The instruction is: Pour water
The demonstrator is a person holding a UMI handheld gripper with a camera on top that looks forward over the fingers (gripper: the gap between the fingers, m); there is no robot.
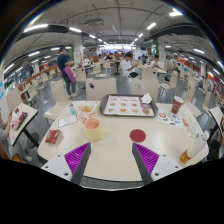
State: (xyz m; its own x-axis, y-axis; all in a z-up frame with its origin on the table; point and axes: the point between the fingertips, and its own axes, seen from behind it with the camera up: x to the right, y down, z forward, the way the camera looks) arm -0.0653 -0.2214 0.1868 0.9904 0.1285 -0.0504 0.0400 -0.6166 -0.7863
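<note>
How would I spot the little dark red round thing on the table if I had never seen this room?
Start at the big pale table in front of the gripper, whose open fingers point across it. Beyond the patterned tray lies nearer, just ahead of the right finger, the dark red disc. Unlike the orange cup beside it, it lies flat.

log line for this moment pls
task: pour water | gripper: open, empty | cup: on table ahead of left finger, untouched | red coaster: beyond right finger

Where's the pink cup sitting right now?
In the gripper view the pink cup stands on the table, ahead of the left finger and beyond the open gripper, with the baking tray farther back to its right.
</note>
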